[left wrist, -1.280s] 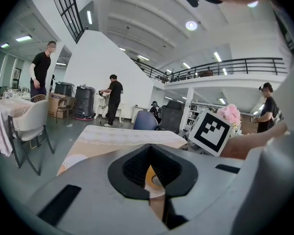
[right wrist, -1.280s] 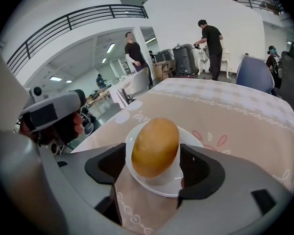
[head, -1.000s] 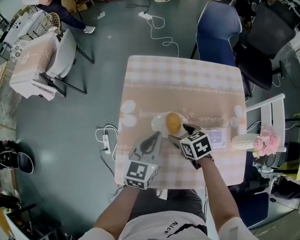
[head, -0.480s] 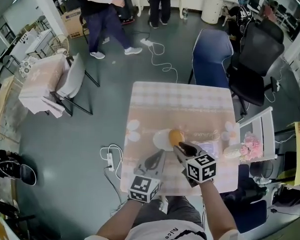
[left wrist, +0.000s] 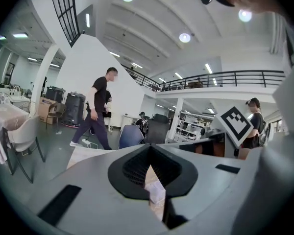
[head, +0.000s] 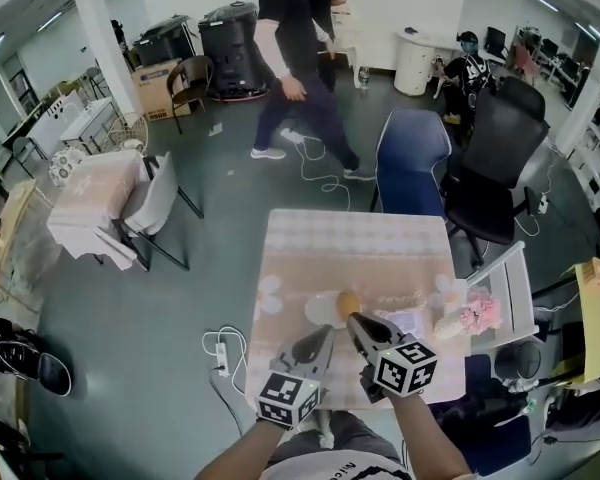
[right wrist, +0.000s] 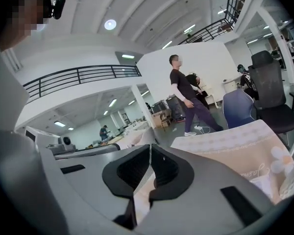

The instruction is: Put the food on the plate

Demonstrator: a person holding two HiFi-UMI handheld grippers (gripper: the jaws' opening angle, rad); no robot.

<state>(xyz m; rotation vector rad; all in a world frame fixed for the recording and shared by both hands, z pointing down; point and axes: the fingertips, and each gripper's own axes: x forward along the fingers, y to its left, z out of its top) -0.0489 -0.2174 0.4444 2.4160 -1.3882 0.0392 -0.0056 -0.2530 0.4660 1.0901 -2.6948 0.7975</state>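
The round orange food sits on the white plate, at the plate's right side, near the middle of the checked table. Just on the near side of it, the right gripper has its jaws together with nothing between them. To its left, the left gripper also has its jaws together and empty. Pink flowers lie at the table's right edge. A blue chair stands at the far side, and a person walks beyond it.

Right tool, jaws together, seemingly empty.
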